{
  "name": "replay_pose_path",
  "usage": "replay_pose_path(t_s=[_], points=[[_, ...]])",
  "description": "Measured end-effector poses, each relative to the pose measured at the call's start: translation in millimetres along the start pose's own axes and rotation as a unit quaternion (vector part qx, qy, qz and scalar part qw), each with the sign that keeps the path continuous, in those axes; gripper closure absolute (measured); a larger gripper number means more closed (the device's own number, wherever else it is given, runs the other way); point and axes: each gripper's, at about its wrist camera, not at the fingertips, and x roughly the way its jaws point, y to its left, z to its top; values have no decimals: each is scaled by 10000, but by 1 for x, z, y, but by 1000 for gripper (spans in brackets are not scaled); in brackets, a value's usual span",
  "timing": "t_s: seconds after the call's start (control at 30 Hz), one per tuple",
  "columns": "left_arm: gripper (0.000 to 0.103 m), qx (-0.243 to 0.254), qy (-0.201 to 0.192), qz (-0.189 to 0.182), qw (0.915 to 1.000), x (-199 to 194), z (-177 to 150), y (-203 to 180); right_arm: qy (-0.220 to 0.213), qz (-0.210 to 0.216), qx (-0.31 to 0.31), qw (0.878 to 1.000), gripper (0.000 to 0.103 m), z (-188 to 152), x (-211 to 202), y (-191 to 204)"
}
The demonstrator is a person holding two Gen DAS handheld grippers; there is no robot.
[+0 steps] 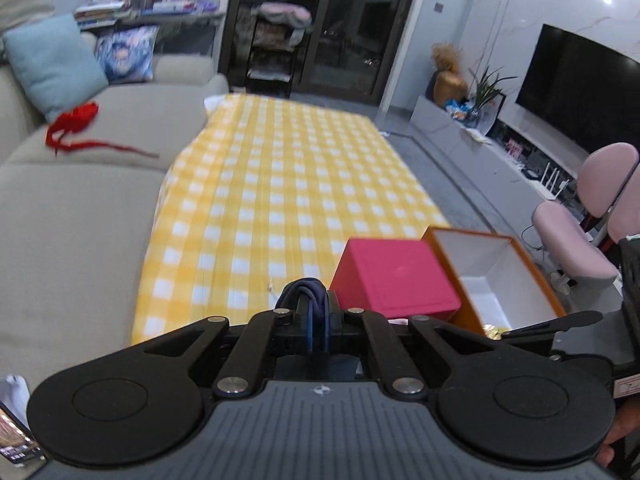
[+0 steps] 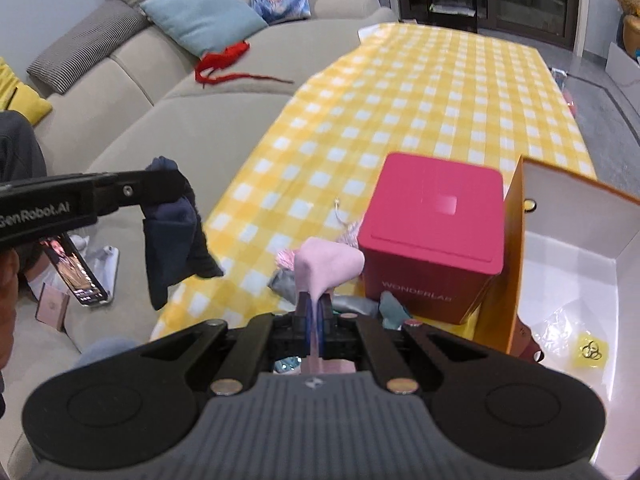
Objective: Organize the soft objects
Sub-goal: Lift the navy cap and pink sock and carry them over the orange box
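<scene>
Left wrist view: the left gripper (image 1: 313,314) is closed on a dark blue sock (image 1: 306,290); a pink box (image 1: 394,280) stands just right of its fingers.

Right wrist view: the right gripper (image 2: 315,312) pinches a pink sock (image 2: 326,266), which rises beyond its fingers. The dark blue sock (image 2: 176,236) hangs far left of them.

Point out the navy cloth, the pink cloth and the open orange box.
navy cloth (image 2: 176,240): right wrist view, middle of its hanging part.
pink cloth (image 2: 326,266): right wrist view, middle of its raised fold.
orange box (image 1: 492,254): left wrist view, white inner back wall.
</scene>
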Motion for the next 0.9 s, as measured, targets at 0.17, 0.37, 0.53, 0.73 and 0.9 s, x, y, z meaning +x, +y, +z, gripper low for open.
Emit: replay_pose_path(t_s=[0.17,0.37,0.53,0.73,0.9], points=[[98,137,-218,-67,9996,-27,13,-15,-256,-15,-57,9997,103,1,-26,6],[98,166,-347,-269,9989,-47,13,-28,-523,6,-37,9986,103,-5,-58,5],[98,153,-357,-418,9984,-54,6,-40,-710,-46,63,9974,103,-15,-82,-3],[98,187,-300,-584,9977,-57,-4,-58,-870,-139,242,9958,103,-30,-107,-23],[98,317,-227,-761,9963,-54,-9,-79,-955,-243,502,9939,103,-41,-122,-46]])
